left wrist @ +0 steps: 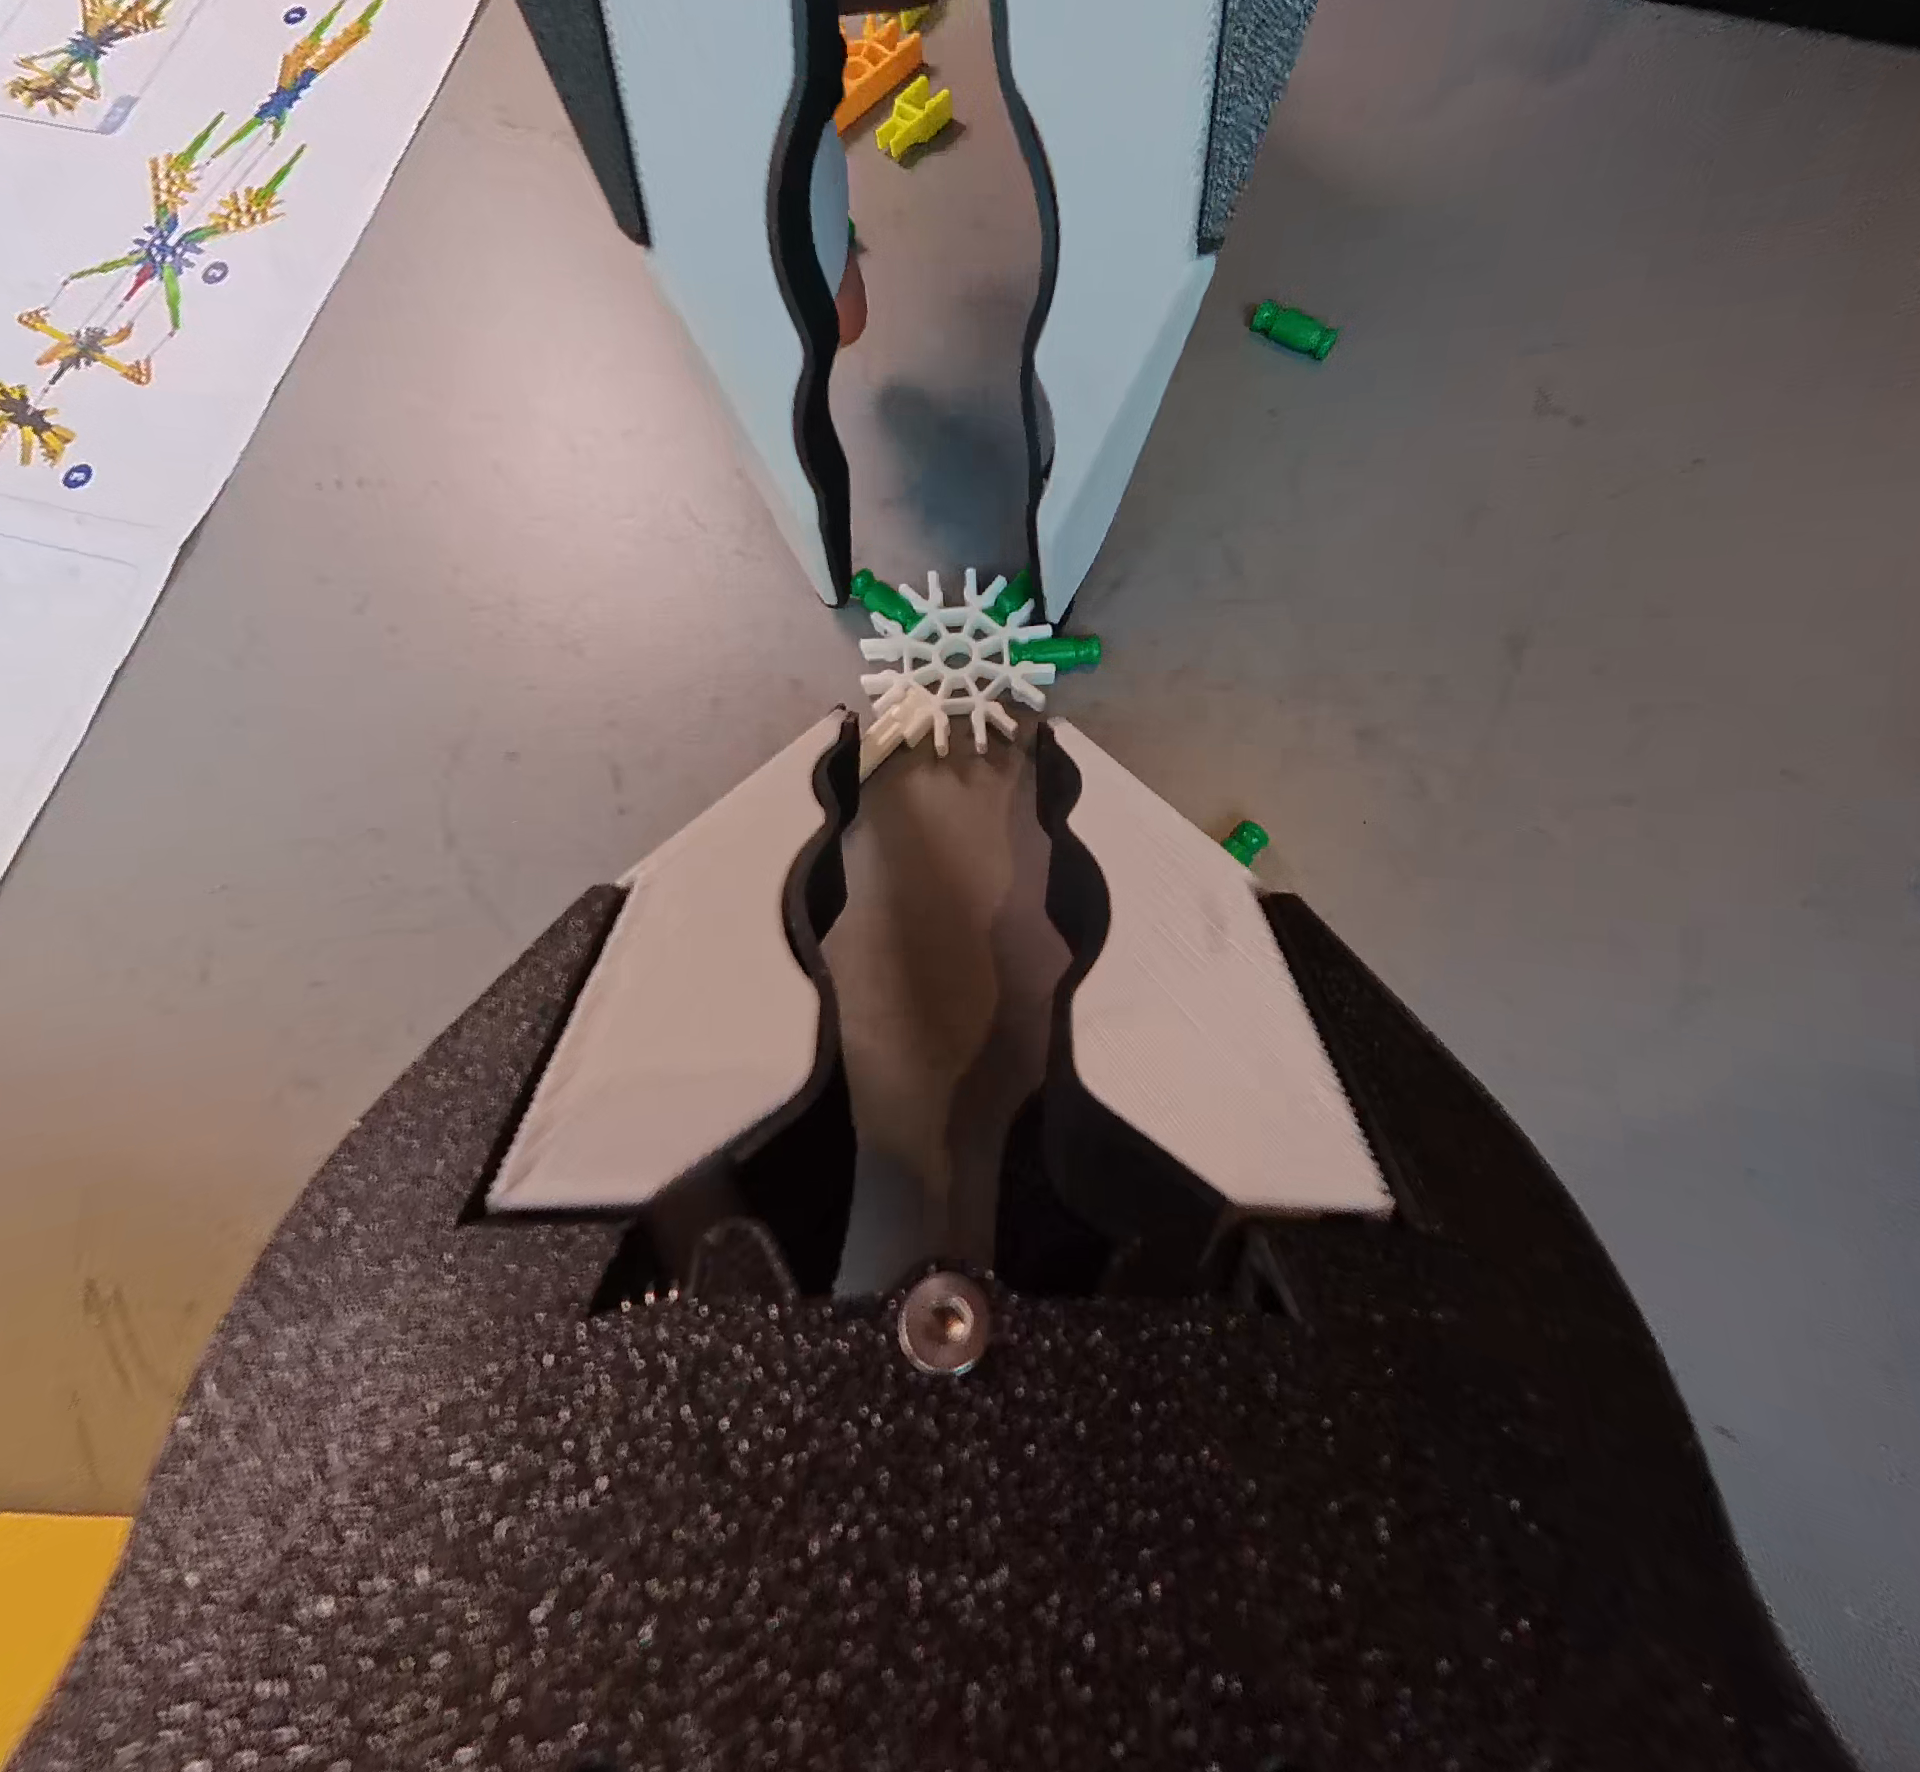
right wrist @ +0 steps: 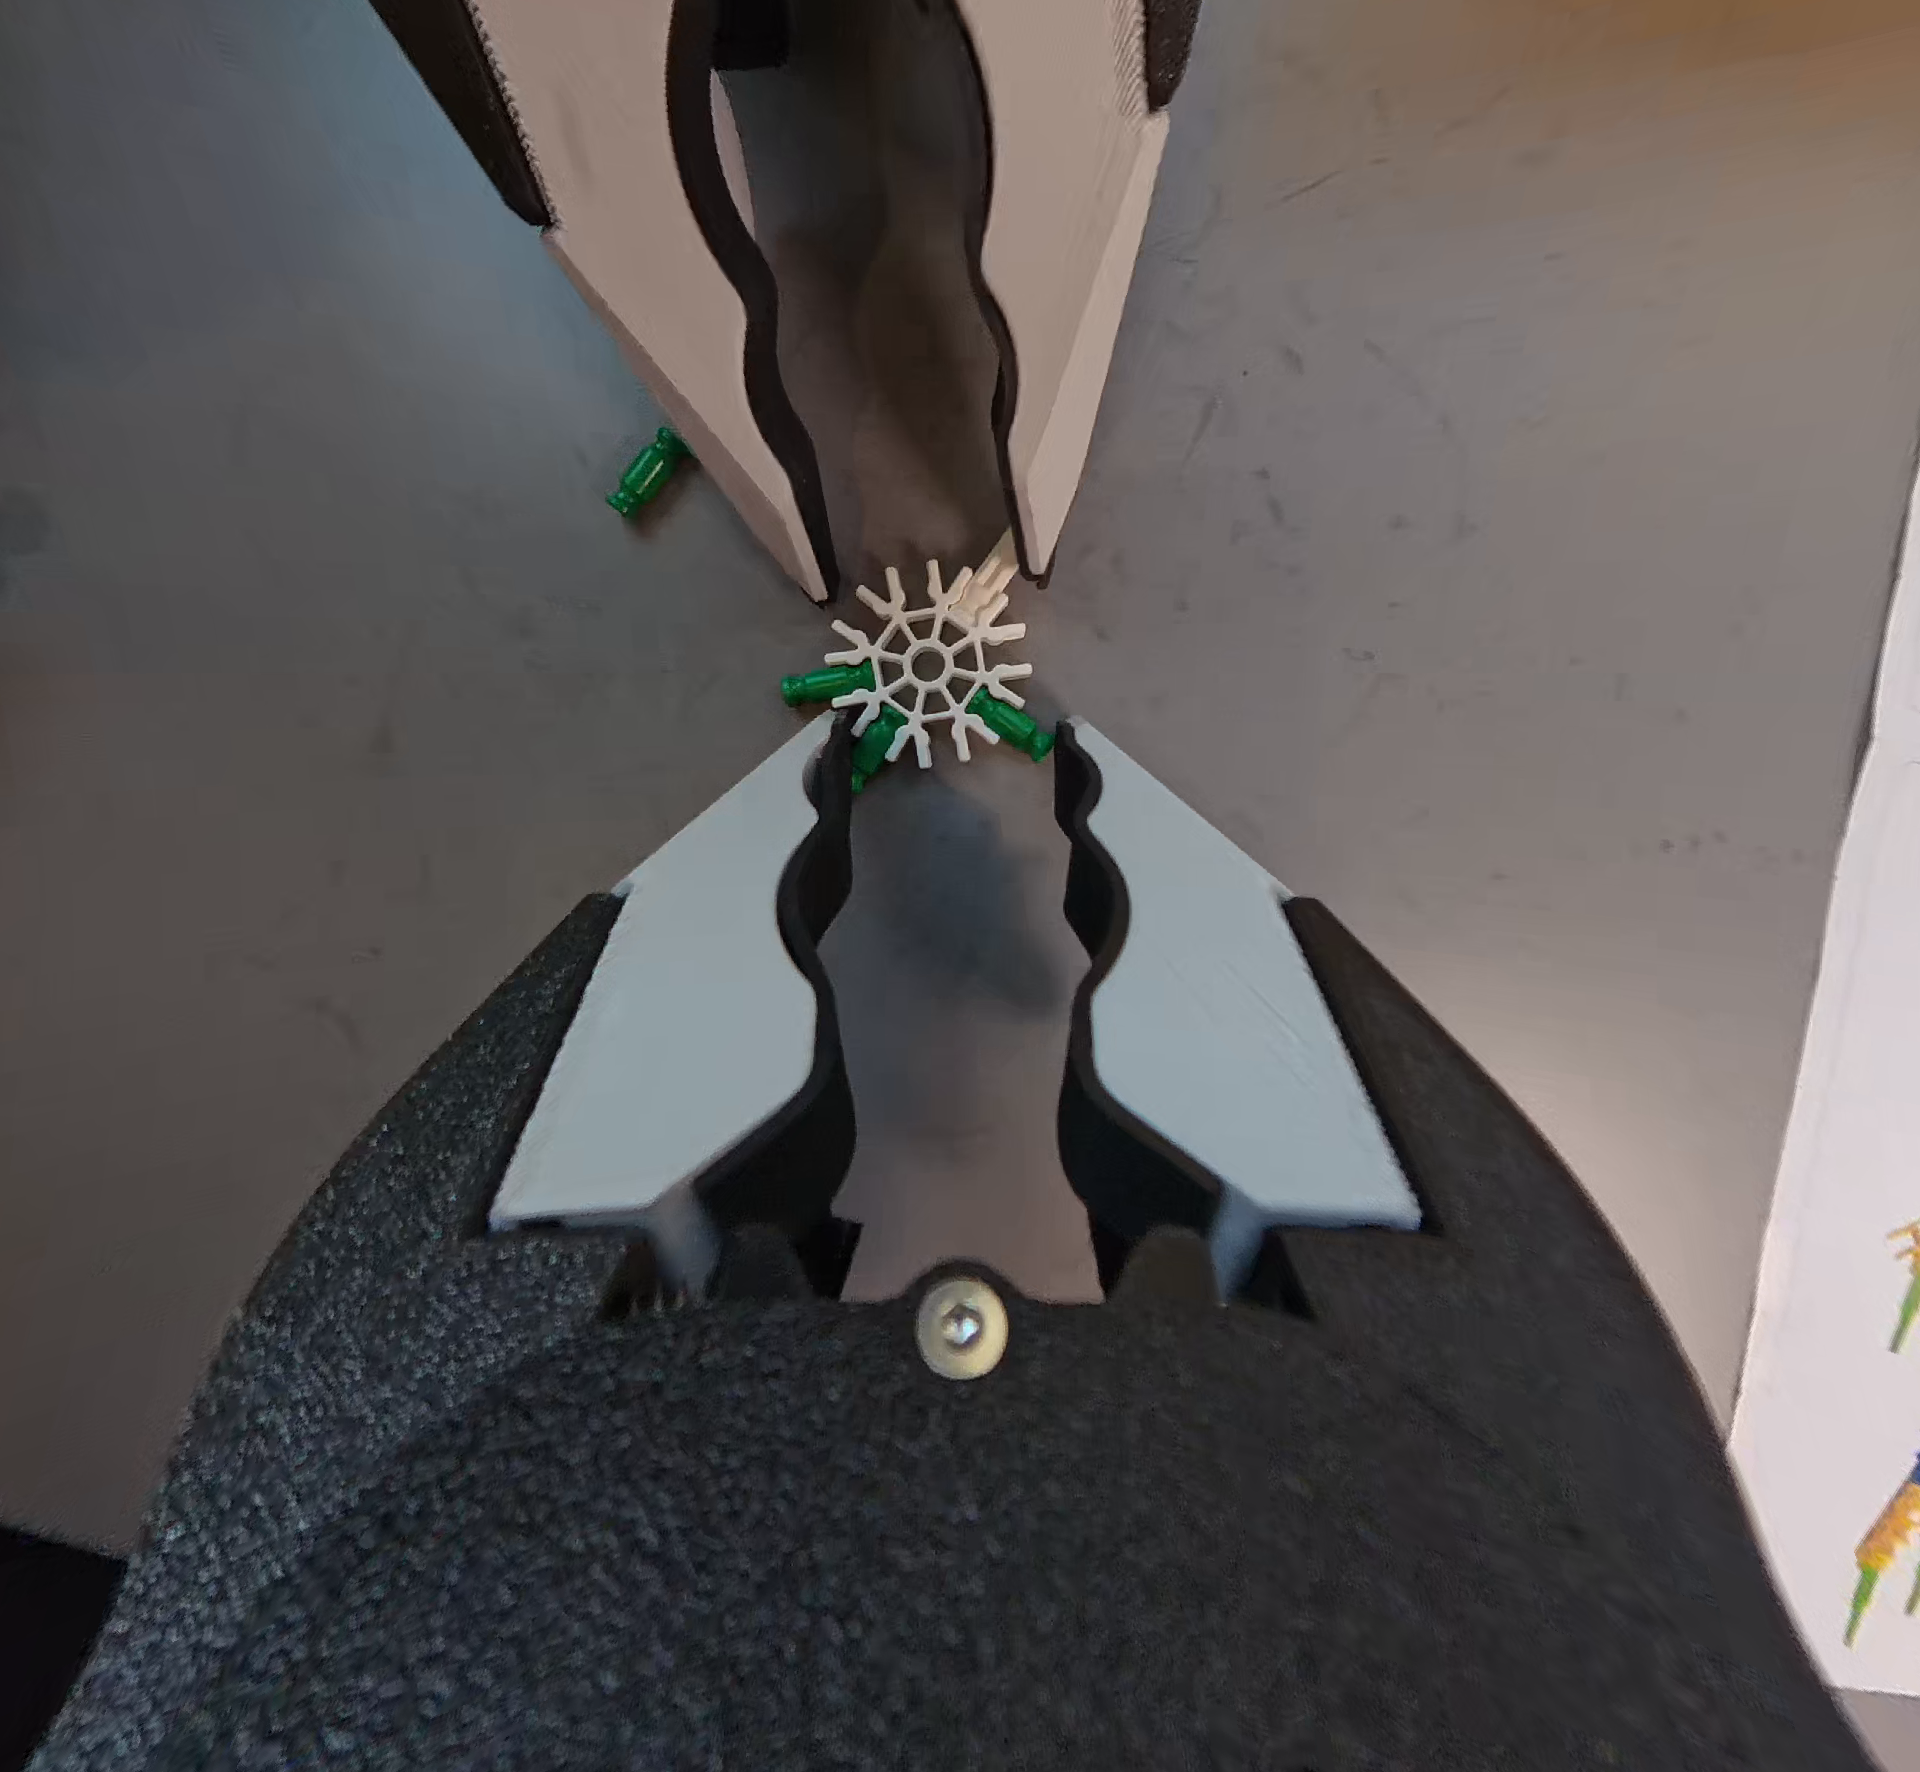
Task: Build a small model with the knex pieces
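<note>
Both claws face each other tip to tip across a white snowflake-shaped plastic connector (left wrist: pixel 956 660) lying flat on the grey worktop (left wrist: pixel 416 683). Left claw (left wrist: pixel 940 730), at lower centre of its view, is spread, its tips just beside the connector; a second whitish piece pokes out beside one tip. Right claw (right wrist: pixel 945 735) is likewise spread and grips nothing. Three short green plastic rods (right wrist: pixel 821 685) are plugged into the connector, probably why it lies between the tips. A printed instruction sheet (left wrist: pixel 156 216) lies at upper left.
</note>
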`<state>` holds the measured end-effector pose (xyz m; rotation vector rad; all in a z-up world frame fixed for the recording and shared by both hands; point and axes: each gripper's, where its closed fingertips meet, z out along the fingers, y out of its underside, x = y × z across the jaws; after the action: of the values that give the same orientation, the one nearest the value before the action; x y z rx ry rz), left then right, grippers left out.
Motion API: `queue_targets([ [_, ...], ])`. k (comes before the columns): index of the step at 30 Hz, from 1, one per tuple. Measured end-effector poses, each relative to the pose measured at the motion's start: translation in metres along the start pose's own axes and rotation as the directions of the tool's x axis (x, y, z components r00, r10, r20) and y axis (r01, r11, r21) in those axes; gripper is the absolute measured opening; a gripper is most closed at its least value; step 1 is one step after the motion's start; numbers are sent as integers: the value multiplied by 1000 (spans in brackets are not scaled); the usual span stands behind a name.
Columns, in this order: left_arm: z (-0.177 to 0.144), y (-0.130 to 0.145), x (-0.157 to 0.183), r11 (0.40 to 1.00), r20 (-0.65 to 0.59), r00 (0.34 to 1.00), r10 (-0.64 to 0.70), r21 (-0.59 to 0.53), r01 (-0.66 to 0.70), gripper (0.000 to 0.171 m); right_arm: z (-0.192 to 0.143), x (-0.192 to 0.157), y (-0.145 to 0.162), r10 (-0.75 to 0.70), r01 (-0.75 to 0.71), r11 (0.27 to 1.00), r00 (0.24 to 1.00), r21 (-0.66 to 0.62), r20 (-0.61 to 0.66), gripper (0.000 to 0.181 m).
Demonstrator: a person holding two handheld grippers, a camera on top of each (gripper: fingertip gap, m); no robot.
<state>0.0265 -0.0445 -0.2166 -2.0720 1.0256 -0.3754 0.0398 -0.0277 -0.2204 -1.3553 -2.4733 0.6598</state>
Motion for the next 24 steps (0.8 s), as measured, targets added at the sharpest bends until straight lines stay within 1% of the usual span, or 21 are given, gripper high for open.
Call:
queue_targets([
  [2, -3, -3, -2, 999, -13, 999, -45, 24, 45, 35, 0, -4, -1, -11, 11, 1000, 1000, 14, -13, 37],
  [5, -12, -11, -11, 986, -31, 989, -146, 78, 148, 36, -3, -4, -1, -35, 40, 998, 996, 51, -84, 37],
  [7, -18, -16, -16, 961, -64, 968, -243, 117, 249, 37, -8, -2, -2, -48, 61, 995, 987, 82, -152, 37],
  [9, -23, -18, -21, 916, -124, 925, -360, 142, 375, 39, -16, 2, -6, -57, 84, 990, 973, 114, -225, 37],
  [12, -31, -30, -23, 806, -277, 817, -505, 187, 562, 43, -33, 10, -18, -76, 142, 976, 933, 167, -352, 37],
  [15, -42, -49, -20, 702, -434, 720, -542, 236, 672, 42, -48, 14, -36, -76, 193, 955, 892, 225, -445, 37],
  [16, -44, -54, -18, 681, -468, 699, -540, 246, 690, 41, -50, 13, -42, -79, 210, 949, 881, 235, -467, 37],
  [17, -45, -57, -15, 670, -495, 688, -531, 251, 698, 33, -52, 12, -47, -82, 226, 941, 873, 250, -482, 37],
  [18, -47, -60, -11, 675, -515, 687, -512, 254, 693, 19, -54, 10, -53, -76, 234, 932, 871, 275, -486, 37],
  [19, -47, -60, -10, 684, -507, 701, -502, 264, 680, 11, -55, 8, -57, -62, 233, 923, 876, 306, -478, 37],
  [20, -49, -61, -11, 694, -494, 720, -487, 281, 663, 10, -57, 7, -58, -43, 218, 917, 886, 333, -462, 38],
  [21, -50, -61, -10, 708, -488, 733, -474, 284, 647, 6, -59, 4, -60, -14, 189, 905, 909, 381, -417, 33],
  [22, -52, -63, -8, 723, -482, 752, -449, 298, 623, 6, -62, 1, -61, 31, 135, 887, 937, 442, -348, 33],
  [24, -55, -66, -2, 755, -476, 785, -397, 317, 574, 5, -67, -4, -63, 124, -5, 831, 977, 557, -176, 33],
])
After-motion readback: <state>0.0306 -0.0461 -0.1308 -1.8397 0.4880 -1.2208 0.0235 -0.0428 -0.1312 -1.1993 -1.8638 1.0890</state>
